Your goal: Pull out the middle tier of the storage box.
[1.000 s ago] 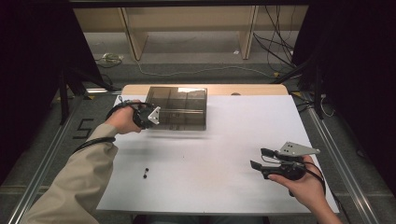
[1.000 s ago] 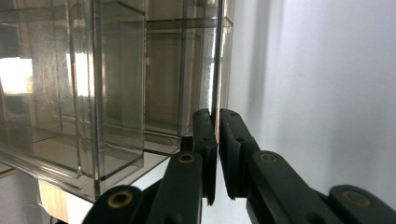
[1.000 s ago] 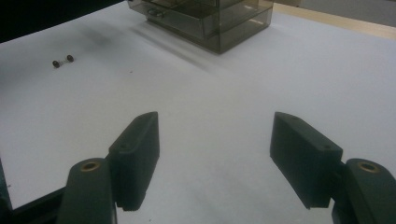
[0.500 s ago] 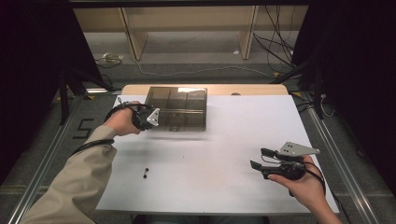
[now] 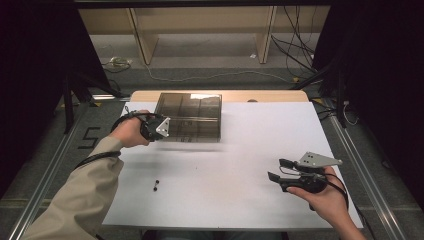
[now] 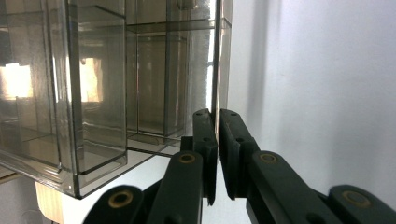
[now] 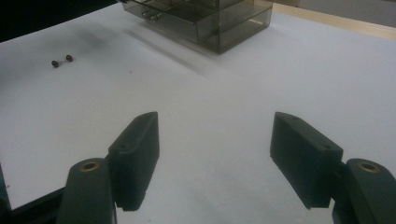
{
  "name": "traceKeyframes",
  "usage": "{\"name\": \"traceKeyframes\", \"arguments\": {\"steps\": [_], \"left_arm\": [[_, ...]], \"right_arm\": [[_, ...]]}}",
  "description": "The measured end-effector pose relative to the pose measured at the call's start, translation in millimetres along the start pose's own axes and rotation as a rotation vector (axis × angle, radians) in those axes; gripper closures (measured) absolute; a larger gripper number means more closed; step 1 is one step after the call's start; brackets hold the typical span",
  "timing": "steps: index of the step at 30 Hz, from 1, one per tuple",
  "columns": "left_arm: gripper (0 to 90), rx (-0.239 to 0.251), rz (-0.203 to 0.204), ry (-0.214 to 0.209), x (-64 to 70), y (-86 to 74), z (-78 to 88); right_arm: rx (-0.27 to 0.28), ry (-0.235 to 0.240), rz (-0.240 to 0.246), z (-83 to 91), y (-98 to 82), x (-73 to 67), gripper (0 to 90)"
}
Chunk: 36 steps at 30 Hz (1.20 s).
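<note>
While both hands rest over the white sheet [image 5: 230,200], things lie thus:
Right gripper [image 5: 280,169]: nearest the person, jaws spread wide with nothing between them, bare sheet ahead and to both sides.
Small dark piece [image 5: 156,186]: alone on the sheet, well left of the right gripper and nearer than the left one.
Left gripper [image 6: 216,135]: jaws pinched on the thin clear wall at the box's left side.
Compartment box [image 5: 192,112]: smoky clear plastic, divided into cells that look empty, beyond the left gripper, by the sheet's far edge.
</note>
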<state>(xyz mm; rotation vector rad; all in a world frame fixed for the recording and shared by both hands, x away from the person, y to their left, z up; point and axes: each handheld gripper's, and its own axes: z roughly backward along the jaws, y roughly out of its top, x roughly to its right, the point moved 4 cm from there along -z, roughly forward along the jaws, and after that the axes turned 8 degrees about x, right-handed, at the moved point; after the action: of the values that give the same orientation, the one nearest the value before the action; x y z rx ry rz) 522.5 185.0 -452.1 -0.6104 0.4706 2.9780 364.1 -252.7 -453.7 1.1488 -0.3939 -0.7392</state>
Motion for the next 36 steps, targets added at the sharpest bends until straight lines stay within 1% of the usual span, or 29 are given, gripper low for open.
{"name": "traceKeyframes", "arguments": {"steps": [3,5,6,7,9,10,14,16,21,23,29,31,36], "left_arm": [[85.3,-0.001,-0.006,-0.004,0.8,0.2,0.5],[85.3,0.006,0.002,-0.004,2.5,0.0,0.4],[85.3,0.002,-0.007,-0.004,2.3,-0.2,1.0],[85.3,0.005,-0.001,-0.006,3.1,-0.4,0.9],[85.3,0.004,-0.008,-0.006,3.5,-0.7,1.5],[85.3,0.008,-0.002,-0.005,4.5,-0.7,1.4],[85.4,0.004,-0.014,-0.003,6.2,-0.7,2.5],[85.3,0.008,-0.01,-0.001,7.8,-0.8,2.8],[85.3,0.01,-0.018,-0.002,9.7,-1.3,3.4],[85.4,0.013,-0.012,-0.002,11.1,-1.1,3.3],[85.4,0.013,-0.016,-0.003,13.4,-0.6,4.1],[85.5,0.018,-0.01,-0.003,14.8,-0.5,4.3],[85.5,0.018,-0.014,-0.005,17.1,-0.8,5.1]], "right_arm": [[0.0,0.0,0.0,-0.1,0.0,0.1,33.5],[-0.001,-0.001,-0.001,-0.1,-0.2,0.1,33.5],[-0.001,-0.001,-0.001,-0.1,-0.2,0.1,33.5],[-0.001,0.0,-0.001,-0.2,-0.2,0.2,33.5],[-0.001,-0.001,-0.003,-0.2,-0.2,0.2,33.5],[-0.001,0.0,-0.003,-0.2,-0.2,0.1,33.6],[-0.002,-0.001,-0.003,-0.2,-0.4,0.2,33.6],[-0.002,-0.001,-0.002,-0.2,-0.3,0.3,33.6],[-0.003,-0.001,-0.001,-0.3,-0.5,0.3,33.5],[-0.003,-0.002,-0.002,-0.3,-0.5,0.3,33.6],[-0.003,-0.002,-0.002,-0.2,-0.6,0.4,33.5],[-0.002,-0.002,-0.001,0.0,-0.4,0.4,33.5],[-0.003,-0.002,-0.002,-0.3,-0.6,0.3,33.5]]}}
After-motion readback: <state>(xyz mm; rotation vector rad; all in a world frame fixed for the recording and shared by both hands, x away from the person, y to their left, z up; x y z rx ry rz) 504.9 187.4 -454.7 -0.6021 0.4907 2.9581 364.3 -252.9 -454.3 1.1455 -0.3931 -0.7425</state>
